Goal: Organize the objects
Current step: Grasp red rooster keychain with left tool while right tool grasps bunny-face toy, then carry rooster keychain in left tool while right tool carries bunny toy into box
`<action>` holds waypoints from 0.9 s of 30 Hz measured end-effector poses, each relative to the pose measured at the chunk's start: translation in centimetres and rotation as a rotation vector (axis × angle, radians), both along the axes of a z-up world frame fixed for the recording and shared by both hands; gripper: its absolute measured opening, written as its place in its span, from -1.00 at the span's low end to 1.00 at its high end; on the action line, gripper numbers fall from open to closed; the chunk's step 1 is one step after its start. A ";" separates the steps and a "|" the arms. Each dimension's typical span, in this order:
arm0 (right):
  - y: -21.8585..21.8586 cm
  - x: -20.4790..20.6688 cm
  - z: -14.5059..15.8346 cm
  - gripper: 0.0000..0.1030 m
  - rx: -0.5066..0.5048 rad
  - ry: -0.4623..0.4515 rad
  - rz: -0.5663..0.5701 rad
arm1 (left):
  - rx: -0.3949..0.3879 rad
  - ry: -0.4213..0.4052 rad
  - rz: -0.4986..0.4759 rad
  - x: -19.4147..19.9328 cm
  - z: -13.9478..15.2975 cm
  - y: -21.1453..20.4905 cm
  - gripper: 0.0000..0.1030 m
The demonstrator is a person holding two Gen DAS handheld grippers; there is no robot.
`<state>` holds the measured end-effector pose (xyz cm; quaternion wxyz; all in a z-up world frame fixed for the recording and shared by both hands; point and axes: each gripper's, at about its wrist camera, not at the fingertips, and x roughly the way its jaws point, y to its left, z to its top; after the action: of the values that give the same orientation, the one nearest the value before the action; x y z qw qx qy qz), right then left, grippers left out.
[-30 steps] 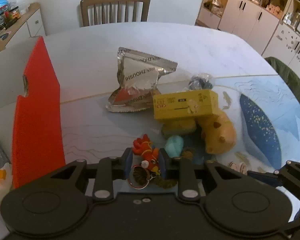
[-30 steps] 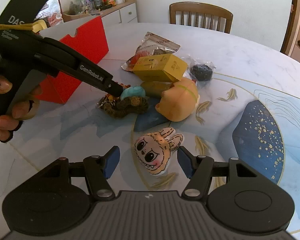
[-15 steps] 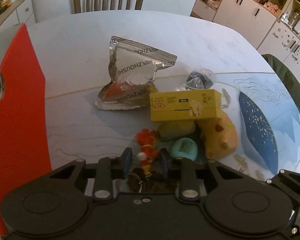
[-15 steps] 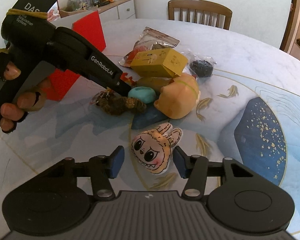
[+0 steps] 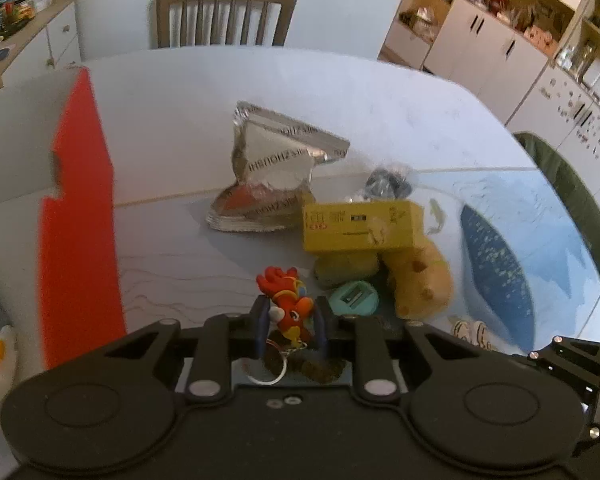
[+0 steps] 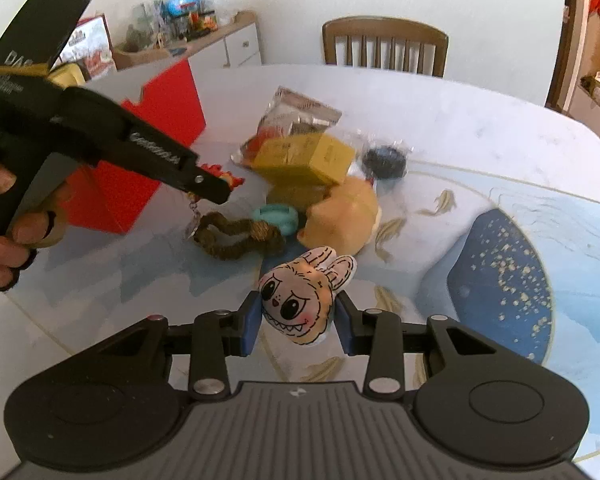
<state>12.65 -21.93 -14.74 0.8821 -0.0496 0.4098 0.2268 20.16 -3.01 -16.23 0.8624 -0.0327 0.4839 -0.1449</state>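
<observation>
Left wrist view: left hand-held gripper (image 5: 290,326) pinched nearly closed on a red keychain (image 5: 288,306), figure sticking up between the blue pads (image 5: 260,326), metal ring (image 5: 266,366) dangling below. Just beyond, a teal piece (image 5: 354,298), an orange plush (image 5: 420,284) and a yellow box (image 5: 362,226) propped on them; behind the box a foil bag (image 5: 272,180) and a small dark packet (image 5: 388,182). Red bin (image 5: 80,216) standing at left on the pale counter (image 5: 180,112). Right wrist view: right hand-held gripper (image 6: 298,322) partly closed around a rabbit-eared doll head (image 6: 300,298), pads (image 6: 250,324) against both its sides, head seemingly clear of the counter (image 6: 480,128), though hard to tell. Left hand-held gripper (image 6: 216,188) raised above the counter with the keychain (image 6: 224,176) at its tip, chain hanging; a hand (image 6: 16,232) on its grip. Brown braided loop (image 6: 240,236) lying beneath, touching the teal piece (image 6: 276,218); plush (image 6: 344,216), box (image 6: 308,156), bag (image 6: 296,112) and packet (image 6: 384,160) clustered behind; bin (image 6: 140,152) at left.
</observation>
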 end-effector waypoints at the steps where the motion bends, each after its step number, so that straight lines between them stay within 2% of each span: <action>1: -0.1 -0.1 0.5 -0.27 0.005 -0.007 -0.005 | -0.008 -0.003 0.008 -0.2 0.4 0.3 -0.59; 5: -0.5 -0.6 2.3 -0.27 0.035 -0.030 -0.012 | -0.061 -0.014 0.030 -1.0 2.3 1.8 -0.59; 13: 0.0 -1.4 5.9 -0.27 0.080 -0.071 -0.005 | -0.117 -0.057 0.037 -2.5 6.1 3.7 -0.59; 27: 4.6 -1.7 10.9 -0.27 0.105 -0.121 0.093 | -0.119 -0.113 0.090 -4.2 10.7 9.1 -0.59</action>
<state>10.95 -17.38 -3.83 0.8951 -0.0359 0.3408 0.2854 15.95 6.12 -5.54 0.8904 -0.0976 0.4233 -0.1362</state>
